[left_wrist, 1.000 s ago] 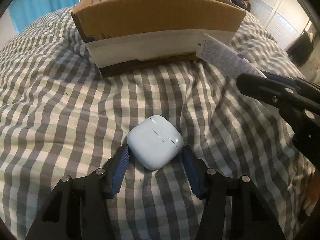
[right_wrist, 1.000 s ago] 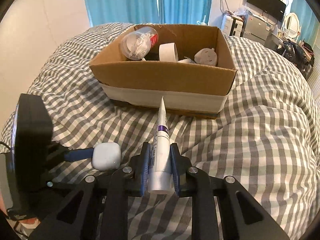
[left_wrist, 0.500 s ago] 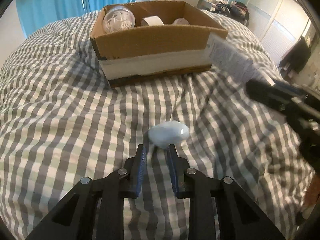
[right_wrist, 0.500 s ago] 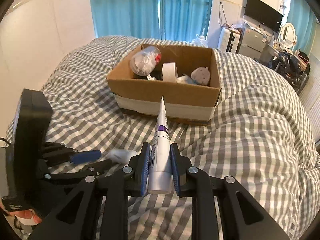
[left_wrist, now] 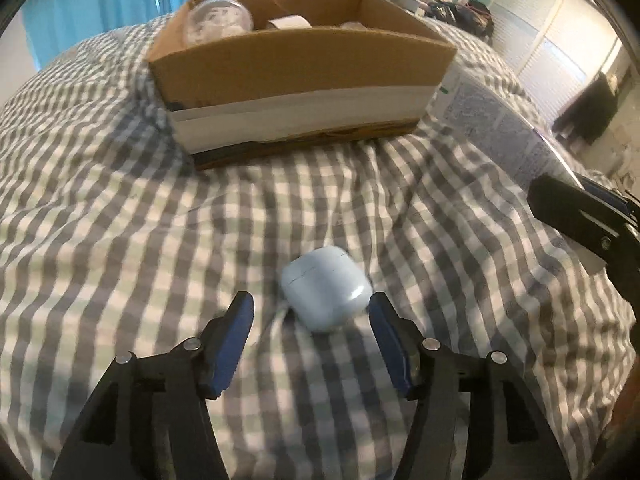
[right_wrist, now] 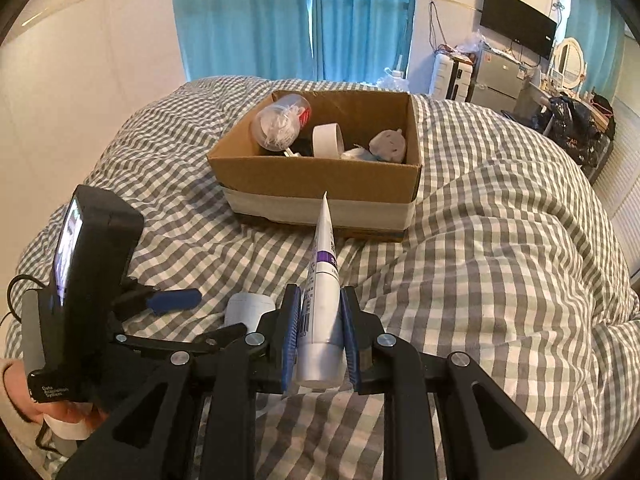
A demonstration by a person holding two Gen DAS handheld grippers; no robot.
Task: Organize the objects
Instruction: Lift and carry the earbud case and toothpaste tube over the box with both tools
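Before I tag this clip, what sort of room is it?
Most likely a bedroom: the open brown cardboard box sits on a bed's grey-and-white checked duvet, with teal window curtains behind and a black wall-mounted television in the corner.

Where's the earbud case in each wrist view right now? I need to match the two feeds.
Left wrist: earbud case lies low centre on the checked blanket, between the open left tongs.
Right wrist: only its white top shows, lower left, beside the right tongs.
Shared landmark: cardboard box.
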